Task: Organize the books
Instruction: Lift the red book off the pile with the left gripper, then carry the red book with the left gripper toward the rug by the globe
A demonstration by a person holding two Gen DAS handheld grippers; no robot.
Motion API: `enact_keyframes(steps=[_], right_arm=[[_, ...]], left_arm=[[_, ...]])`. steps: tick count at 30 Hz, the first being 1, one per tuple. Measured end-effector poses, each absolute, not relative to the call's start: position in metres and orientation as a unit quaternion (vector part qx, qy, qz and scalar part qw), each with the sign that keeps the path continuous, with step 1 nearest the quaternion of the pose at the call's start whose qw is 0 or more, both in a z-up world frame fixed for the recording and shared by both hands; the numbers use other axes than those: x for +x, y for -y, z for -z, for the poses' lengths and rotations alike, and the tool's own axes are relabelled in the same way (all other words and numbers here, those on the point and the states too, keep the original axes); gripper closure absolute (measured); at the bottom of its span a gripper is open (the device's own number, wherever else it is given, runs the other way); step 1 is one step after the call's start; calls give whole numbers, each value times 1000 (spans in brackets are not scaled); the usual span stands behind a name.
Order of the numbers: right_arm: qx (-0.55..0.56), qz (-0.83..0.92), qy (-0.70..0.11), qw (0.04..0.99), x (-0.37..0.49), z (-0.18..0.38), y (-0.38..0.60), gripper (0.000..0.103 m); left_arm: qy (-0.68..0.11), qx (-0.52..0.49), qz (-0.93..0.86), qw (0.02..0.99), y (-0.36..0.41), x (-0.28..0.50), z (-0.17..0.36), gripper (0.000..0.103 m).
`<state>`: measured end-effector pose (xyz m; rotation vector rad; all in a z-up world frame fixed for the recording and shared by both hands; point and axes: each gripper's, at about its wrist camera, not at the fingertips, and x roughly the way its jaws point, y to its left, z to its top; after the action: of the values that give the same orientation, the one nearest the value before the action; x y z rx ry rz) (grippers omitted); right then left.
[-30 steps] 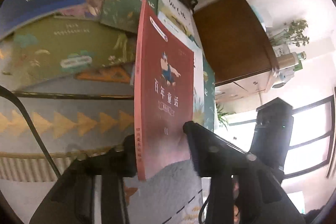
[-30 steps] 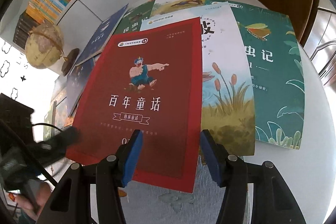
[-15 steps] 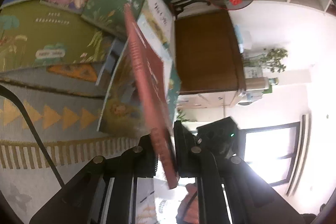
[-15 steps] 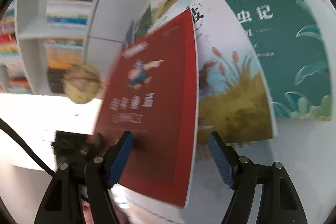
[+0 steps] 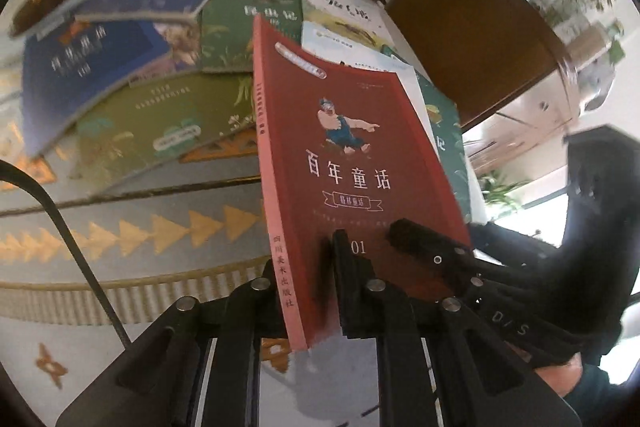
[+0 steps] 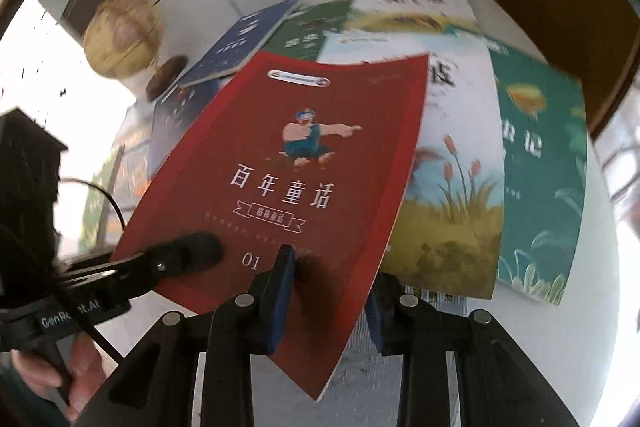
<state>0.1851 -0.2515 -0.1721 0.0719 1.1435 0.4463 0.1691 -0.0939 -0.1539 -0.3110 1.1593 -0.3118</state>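
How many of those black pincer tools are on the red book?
2. The left tool clamps the red book at its bottom edge, near the spine. The right tool, jaws just closing, straddles that edge further along; its grip is unclear.

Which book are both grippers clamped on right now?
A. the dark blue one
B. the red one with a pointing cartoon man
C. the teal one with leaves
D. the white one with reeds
B: the red book sits pinched at its lower edge by the left gripper and the right gripper.
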Motion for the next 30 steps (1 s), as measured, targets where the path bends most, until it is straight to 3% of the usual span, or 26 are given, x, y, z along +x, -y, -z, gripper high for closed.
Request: enact_keyframes(steps=[5,13,22,30], right_arm=[[-27,-243,-499,832,166,152,232,72],[-49,-297,-456,838,142,124,200,72],[-66,-359,-412,835,124,90,92,72],[-78,-395,-400,823,107,90,-66,72]], left_arm=[[-513,-95,118,845,91,153,132,90],[-483,-118,88,863,51,124,106,88],[-423,-155,43,892,-74,77,75,87],[-411,-169,-6,896,-211,55,76,87]])
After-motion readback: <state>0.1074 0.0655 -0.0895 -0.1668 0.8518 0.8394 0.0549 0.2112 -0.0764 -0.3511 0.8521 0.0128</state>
